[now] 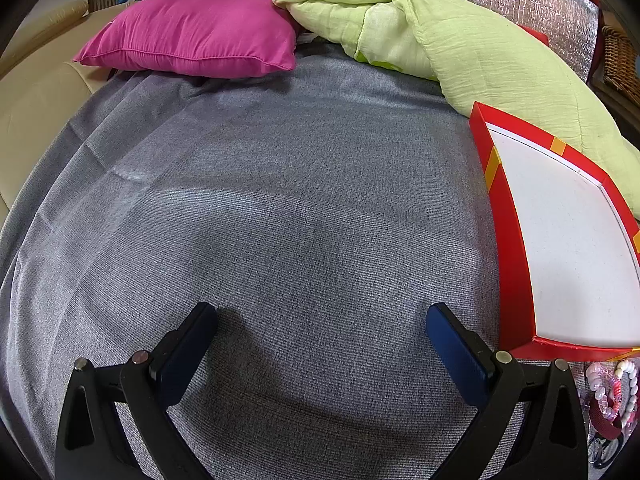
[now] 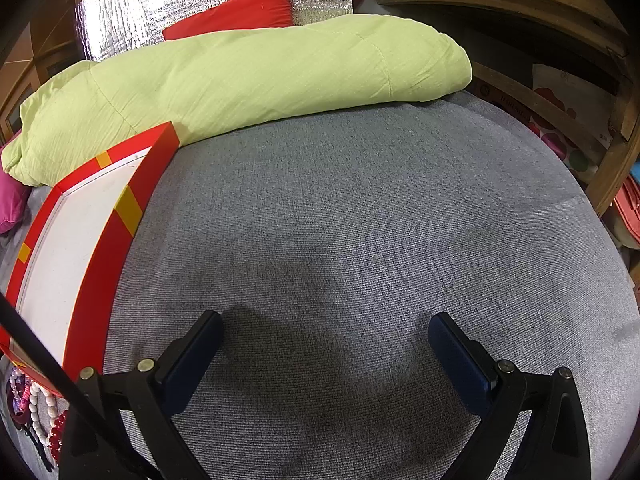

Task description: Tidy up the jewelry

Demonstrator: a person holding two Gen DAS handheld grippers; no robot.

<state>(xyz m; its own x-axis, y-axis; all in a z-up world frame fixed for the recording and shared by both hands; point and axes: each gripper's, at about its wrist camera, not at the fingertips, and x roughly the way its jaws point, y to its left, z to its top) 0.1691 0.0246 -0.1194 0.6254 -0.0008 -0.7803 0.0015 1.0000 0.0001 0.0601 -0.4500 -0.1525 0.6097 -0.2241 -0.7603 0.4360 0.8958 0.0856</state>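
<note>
Grippers left (image 1: 322, 330), right (image 2: 326, 334) wide apart, empty | box (image 1: 568, 240) between | beads (image 1: 612, 392) beside box

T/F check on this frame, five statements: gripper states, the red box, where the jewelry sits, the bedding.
1. Both grippers are open and hold nothing. True: left gripper, right gripper.
2. The red box already has jewelry in it. False: its white inside shows bare.
3. The bead jewelry lies on the grey cover, at the near end of the box. True.
4. The green quilt lies behind the box. True.
5. The pink pillow sits inside the box. False: it lies at the far left of the cover.
</note>
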